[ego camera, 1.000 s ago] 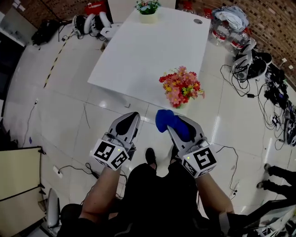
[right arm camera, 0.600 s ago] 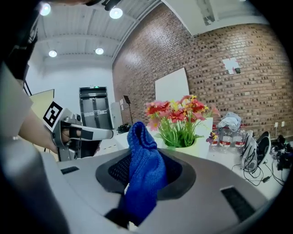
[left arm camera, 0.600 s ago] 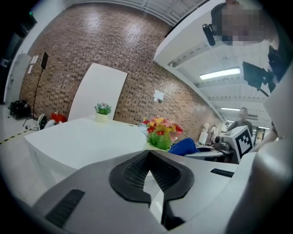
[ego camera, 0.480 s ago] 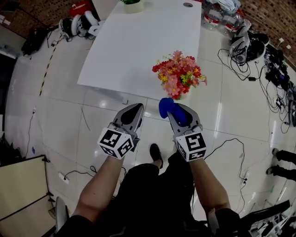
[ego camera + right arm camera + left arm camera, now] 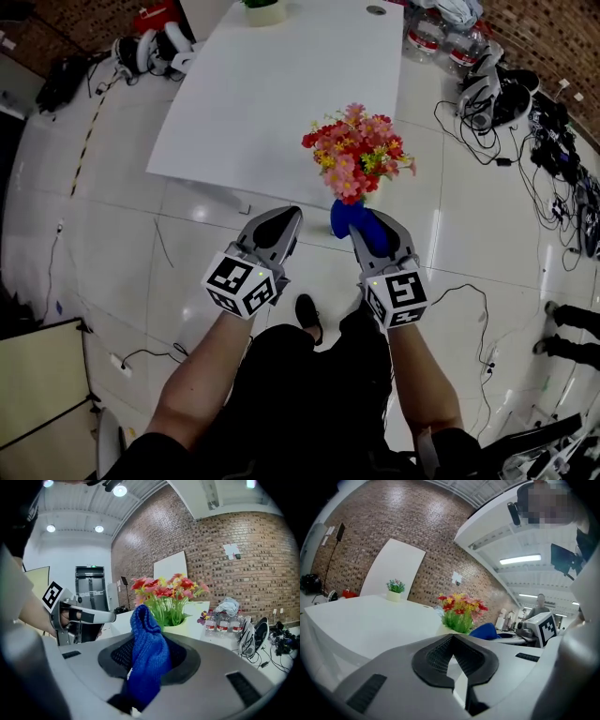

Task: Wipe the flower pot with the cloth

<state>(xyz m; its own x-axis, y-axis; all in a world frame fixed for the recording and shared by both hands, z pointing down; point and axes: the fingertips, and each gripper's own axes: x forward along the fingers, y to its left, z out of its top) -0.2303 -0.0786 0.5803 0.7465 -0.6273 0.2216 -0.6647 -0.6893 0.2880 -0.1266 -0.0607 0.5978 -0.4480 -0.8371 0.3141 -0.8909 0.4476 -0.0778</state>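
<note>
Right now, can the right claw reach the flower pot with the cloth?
Probably yes. The right claw, shut on the blue cloth, sits just short of the flower pot, with nothing between them.

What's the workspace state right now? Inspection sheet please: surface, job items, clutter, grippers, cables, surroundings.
Surface: white table, top mostly bare.
Job's things: flower pot with red, pink and yellow flowers stands at the table's near right corner. The blue cloth is held up close to it; contact can't be told.
Clutter: small potted plant at the table's far edge.
Grippers: left gripper jaws together, nothing between them. Right gripper clamped on the cloth.
Cables: black cables loose on the floor at right, more near the person's feet.
Surroundings: glossy tiled floor, brick wall, water bottles.
</note>
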